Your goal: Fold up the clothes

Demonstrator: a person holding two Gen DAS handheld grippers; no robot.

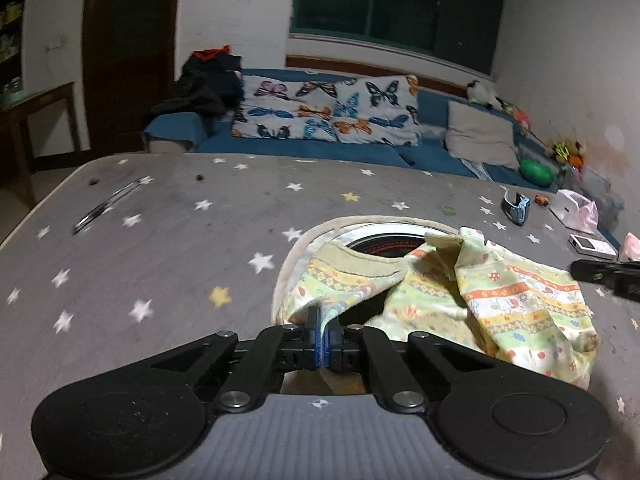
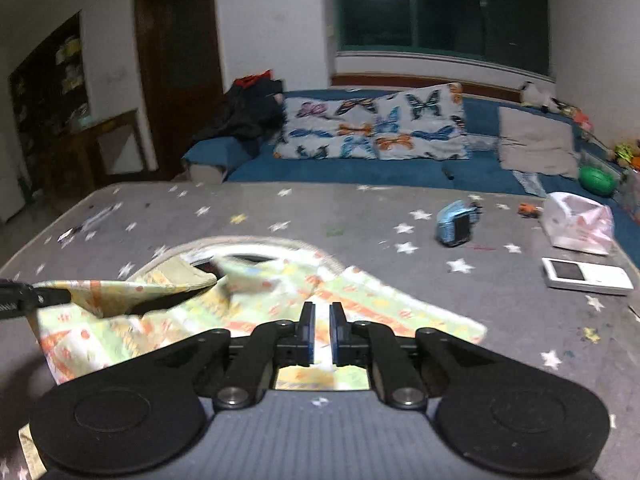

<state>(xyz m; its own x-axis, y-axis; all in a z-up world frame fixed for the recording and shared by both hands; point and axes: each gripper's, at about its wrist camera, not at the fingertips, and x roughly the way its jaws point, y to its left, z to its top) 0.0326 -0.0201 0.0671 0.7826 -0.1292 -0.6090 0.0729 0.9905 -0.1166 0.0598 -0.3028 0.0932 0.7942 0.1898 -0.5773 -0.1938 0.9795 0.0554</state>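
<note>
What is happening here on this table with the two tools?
A person is folding a small patterned garment on a grey table with stars, with a handheld gripper in each hand. The left gripper is shut on the garment's near edge and holds it raised, so the opening gapes. The right gripper is over the cloth with its fingers slightly apart, and seems to grip nothing. The garment lies crumpled, not yet folded. A blue watch lies further back.

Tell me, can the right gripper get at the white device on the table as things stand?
Probably yes: the right gripper is open over the garment, and bare table lies between it and the white device.
</note>
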